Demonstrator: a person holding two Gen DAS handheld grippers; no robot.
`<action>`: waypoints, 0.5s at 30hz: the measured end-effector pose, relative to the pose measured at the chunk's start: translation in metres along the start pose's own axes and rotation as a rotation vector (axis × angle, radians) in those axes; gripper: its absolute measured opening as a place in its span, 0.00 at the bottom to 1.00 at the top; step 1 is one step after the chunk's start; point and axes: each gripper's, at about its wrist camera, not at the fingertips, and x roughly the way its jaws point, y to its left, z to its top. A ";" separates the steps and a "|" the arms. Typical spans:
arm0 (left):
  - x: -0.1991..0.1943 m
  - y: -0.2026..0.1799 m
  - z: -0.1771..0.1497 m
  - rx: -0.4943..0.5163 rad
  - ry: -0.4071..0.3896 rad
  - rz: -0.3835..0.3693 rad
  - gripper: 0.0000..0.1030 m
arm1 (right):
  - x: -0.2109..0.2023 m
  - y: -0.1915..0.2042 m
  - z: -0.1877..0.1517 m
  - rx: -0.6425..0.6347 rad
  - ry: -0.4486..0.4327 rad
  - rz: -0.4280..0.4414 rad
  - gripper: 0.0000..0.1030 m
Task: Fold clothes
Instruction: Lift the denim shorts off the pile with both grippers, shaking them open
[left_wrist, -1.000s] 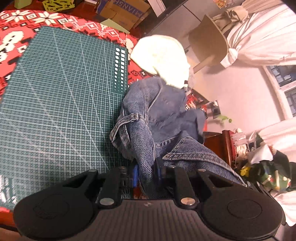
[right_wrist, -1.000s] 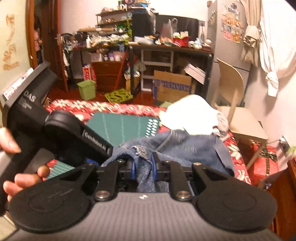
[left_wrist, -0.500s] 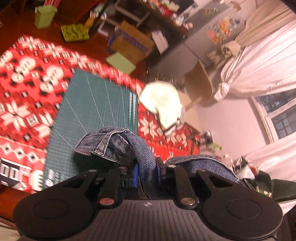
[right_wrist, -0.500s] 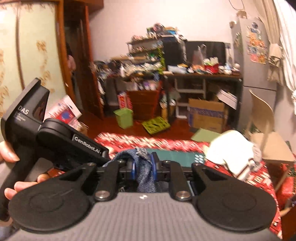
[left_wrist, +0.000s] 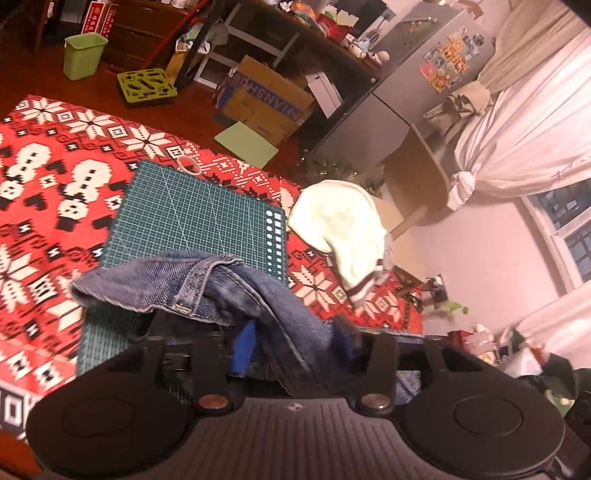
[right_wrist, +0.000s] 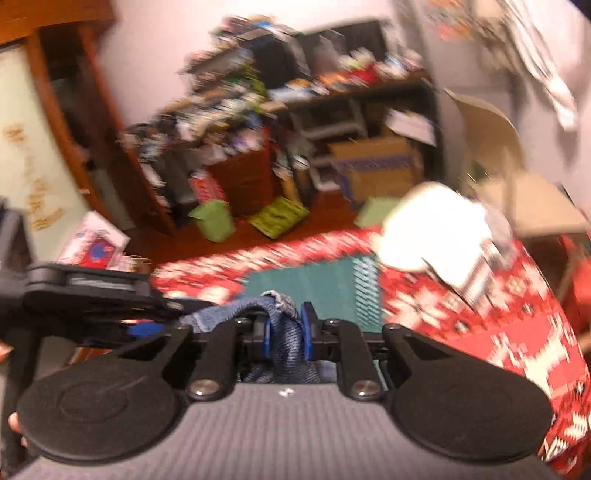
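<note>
Clearly, in the left wrist view the left tongs (left_wrist: 295, 341) pinch denim jeans (left_wrist: 207, 284), whose waistband trails leftward, hanging above the near edge of the green mat (left_wrist: 199, 218). From the blurred right wrist view, the right tongs (right_wrist: 286, 336) clamp another bunch of jeans (right_wrist: 284, 332), the mat (right_wrist: 325, 284) lying straight ahead; both sets hold the cloth alike.

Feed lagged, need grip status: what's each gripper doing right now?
Left gripper: shut on the jeans.
Right gripper: shut on the jeans too.
</note>
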 end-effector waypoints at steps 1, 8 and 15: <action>0.008 0.002 -0.001 0.007 0.001 -0.005 0.55 | 0.009 -0.017 -0.004 0.027 0.018 -0.027 0.17; 0.034 0.019 -0.004 0.054 0.024 -0.012 0.68 | 0.078 -0.100 -0.017 0.108 0.097 -0.120 0.17; 0.008 0.047 -0.025 0.298 -0.147 0.172 0.75 | 0.128 -0.150 -0.022 0.126 0.140 -0.182 0.16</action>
